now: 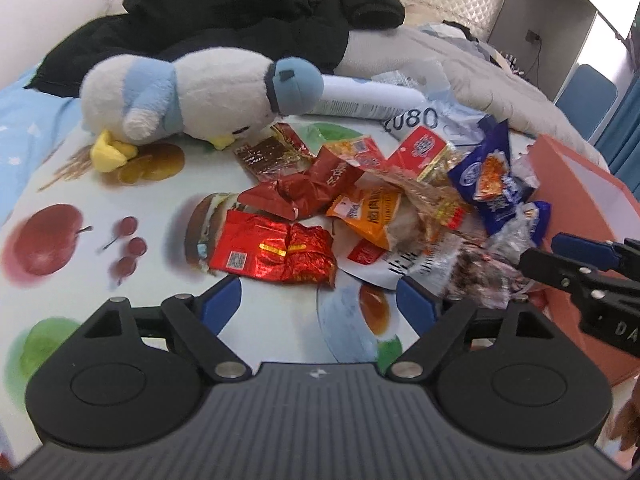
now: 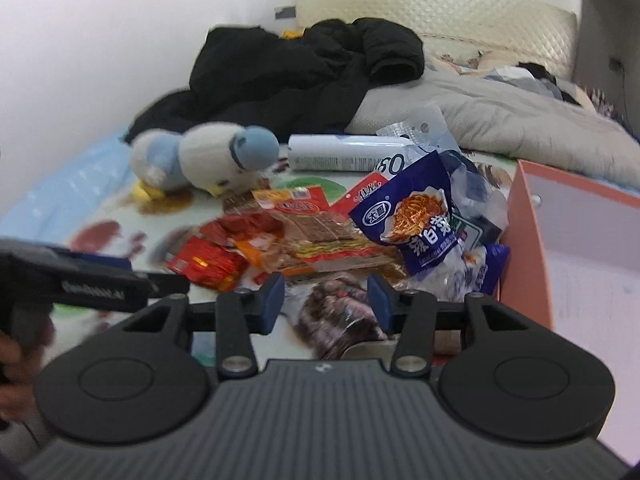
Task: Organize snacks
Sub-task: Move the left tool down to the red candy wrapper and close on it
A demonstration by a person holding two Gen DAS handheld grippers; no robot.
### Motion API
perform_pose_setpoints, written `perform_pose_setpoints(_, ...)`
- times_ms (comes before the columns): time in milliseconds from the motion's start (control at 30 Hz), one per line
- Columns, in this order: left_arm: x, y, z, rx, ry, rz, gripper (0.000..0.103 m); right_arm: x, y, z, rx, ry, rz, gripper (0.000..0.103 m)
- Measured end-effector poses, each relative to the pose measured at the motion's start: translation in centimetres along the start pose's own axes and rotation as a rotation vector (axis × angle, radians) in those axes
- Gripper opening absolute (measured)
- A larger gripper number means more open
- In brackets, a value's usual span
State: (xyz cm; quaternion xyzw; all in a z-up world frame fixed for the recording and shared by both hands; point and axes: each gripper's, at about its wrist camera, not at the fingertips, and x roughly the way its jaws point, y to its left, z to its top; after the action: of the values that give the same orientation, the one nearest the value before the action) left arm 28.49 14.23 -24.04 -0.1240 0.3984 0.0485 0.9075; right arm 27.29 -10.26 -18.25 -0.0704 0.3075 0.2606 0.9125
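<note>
A heap of snack packets lies on a fruit-print cloth (image 1: pixel 120 184): a shiny red foil packet (image 1: pixel 276 254), an orange packet (image 1: pixel 370 210), a blue noodle packet (image 1: pixel 490 178) (image 2: pixel 416 216) and a dark clear packet (image 1: pixel 480 276) (image 2: pixel 340 312). My left gripper (image 1: pixel 320 300) is open and empty, just short of the red foil packet. My right gripper (image 2: pixel 326 300) is open with its jaws either side of the dark packet, not closed on it; it also shows in the left wrist view (image 1: pixel 560 258). An orange-pink box (image 2: pixel 560 248) (image 1: pixel 576 184) stands open to the right of the heap.
A white-and-blue plush bird (image 1: pixel 192 92) lies behind the heap, next to a white tube (image 1: pixel 368 98). A black jacket (image 1: pixel 240 12) and a grey quilt (image 2: pixel 500 128) lie further back on the bed. A wall is on the left.
</note>
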Motion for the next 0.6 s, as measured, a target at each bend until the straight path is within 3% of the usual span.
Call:
perform_pose_setpoints(367,6.1,-0.4,0.6,0.052,0.026,-0.009,0.083,6.5,2.6,-0.2,-0.358,0.024,-0.134,0.047)
perform_pose_setpoints(467,7.0,-1.4,0.6,0.118,0.028,0.04,0.081,7.2,3.5,-0.3,-0.462,0.002,-0.181,0.047)
perform_pose_setpoints(600,7.8,-1.3,0.6,0.129,0.034,0.053,0.078,8.5,4.4,-0.7,-0.569,0.005,-0.193,0.047)
